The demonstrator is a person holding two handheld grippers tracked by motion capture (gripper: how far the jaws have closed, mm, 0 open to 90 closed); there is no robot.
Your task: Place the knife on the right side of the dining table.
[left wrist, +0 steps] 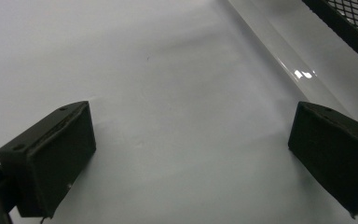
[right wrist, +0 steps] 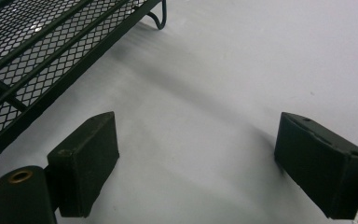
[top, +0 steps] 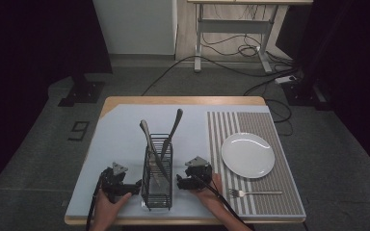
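Black wire-mesh cutlery caddy point(top: 157, 174) is stood at the near middle of the pale mat point(top: 120, 139); two metal utensils point(top: 160, 139) are leaned in it, handles up. Left gripper point(top: 136, 186) is held at the caddy's 9 o'clock, right gripper point(top: 179, 182) at its 3 o'clock; both are released, jaws spread over bare mat. White plate point(top: 248, 155) is set on the striped placemat point(top: 260, 126), fork point(top: 255, 193) at its 6 o'clock. No readable writing is found.
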